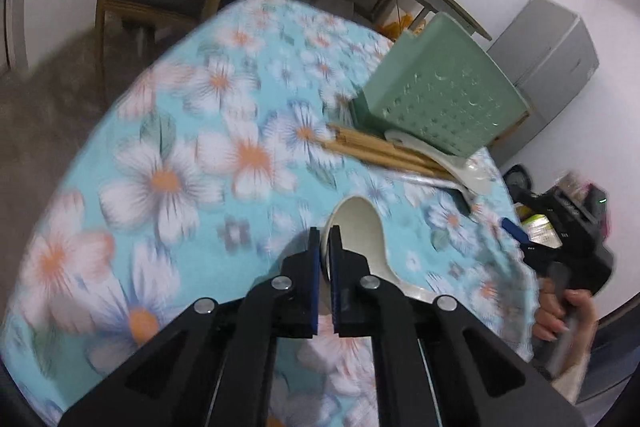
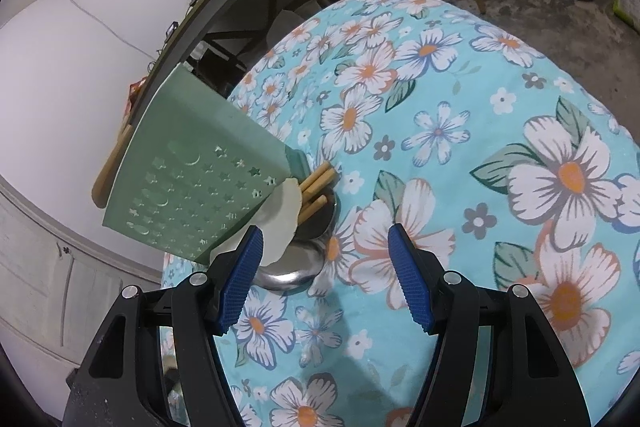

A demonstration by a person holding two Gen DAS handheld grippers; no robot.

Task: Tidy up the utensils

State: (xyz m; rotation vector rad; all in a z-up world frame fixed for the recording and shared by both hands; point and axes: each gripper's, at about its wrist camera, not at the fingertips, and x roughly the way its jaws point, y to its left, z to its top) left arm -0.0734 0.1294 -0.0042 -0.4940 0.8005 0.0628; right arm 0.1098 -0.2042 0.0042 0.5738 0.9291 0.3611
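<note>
The left gripper (image 1: 326, 239) is clamped tight on a white soup spoon (image 1: 360, 227), its two fingers pinching the rim of the bowl end so that only the thin wall of the spoon sits between the blue pads (image 1: 316, 267). The spoon's hollow faces the right side of the view, and its handle runs down and to the right, behind the right finger (the handle's tip is partly hidden there). The spoon is above the flowered tablecloth (image 1: 168, 147); the view is blurred.

The right gripper (image 2: 326, 275) stands wide open with nothing between its ribbed blue pads (image 2: 408, 279), hovering over the tablecloth near the table's edge. Its left finger lies just beside the pile of remaining utensils.

That pile sits at the foot of the green holder (image 2: 192, 187), a plastic box with star and moon cut-outs: a second white spoon (image 2: 280, 215), a bundle of wooden chopsticks (image 2: 316, 187) and a metal spoon (image 2: 296, 263) underneath, all overlapping. In the left wrist view the person's right hand (image 1: 560, 311) grips the other tool's handle past the table edge.
</note>
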